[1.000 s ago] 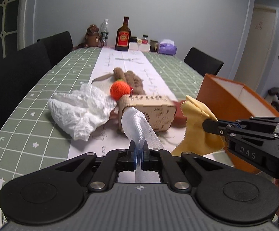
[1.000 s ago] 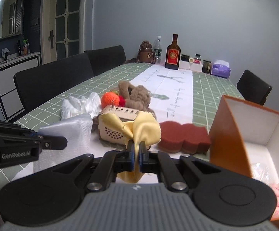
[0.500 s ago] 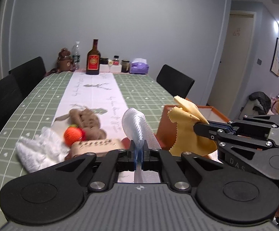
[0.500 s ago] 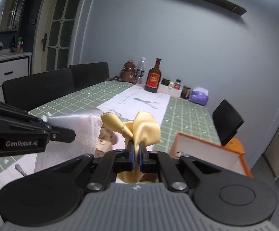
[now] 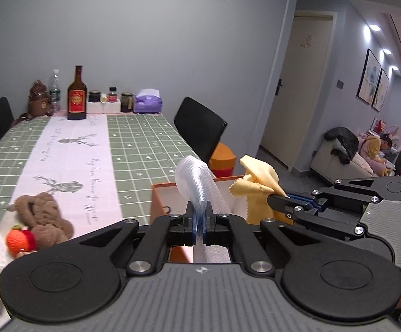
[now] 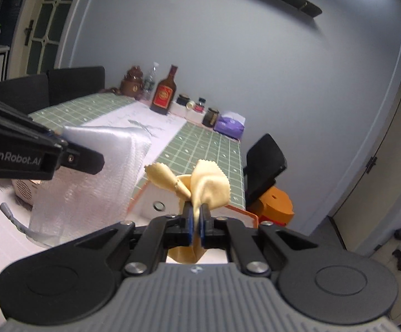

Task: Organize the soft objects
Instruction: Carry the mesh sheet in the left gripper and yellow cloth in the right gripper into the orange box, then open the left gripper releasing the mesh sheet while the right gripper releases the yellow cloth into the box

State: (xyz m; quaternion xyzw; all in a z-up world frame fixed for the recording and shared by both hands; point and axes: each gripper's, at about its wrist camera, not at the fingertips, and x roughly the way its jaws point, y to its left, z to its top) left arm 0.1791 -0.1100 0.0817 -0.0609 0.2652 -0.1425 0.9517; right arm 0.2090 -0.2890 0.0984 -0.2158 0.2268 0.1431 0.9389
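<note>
Both loads have risen off the tabletop [image 5: 145, 138] and now hang over the orange box [image 5: 161, 202]: the left tool [image 5: 199, 222] stays clenched on the bubble-wrap sheet [image 5: 197, 182], the right tool [image 6: 197, 228] on the yellow cloth [image 6: 208, 185]. Dropping them in looks next.

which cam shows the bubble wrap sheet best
The right wrist view: the bubble wrap sheet hangs broadside from the left gripper, showing its whole face. The left wrist view shows it only edge-on, a narrow curl rising from the shut jaws.
</note>
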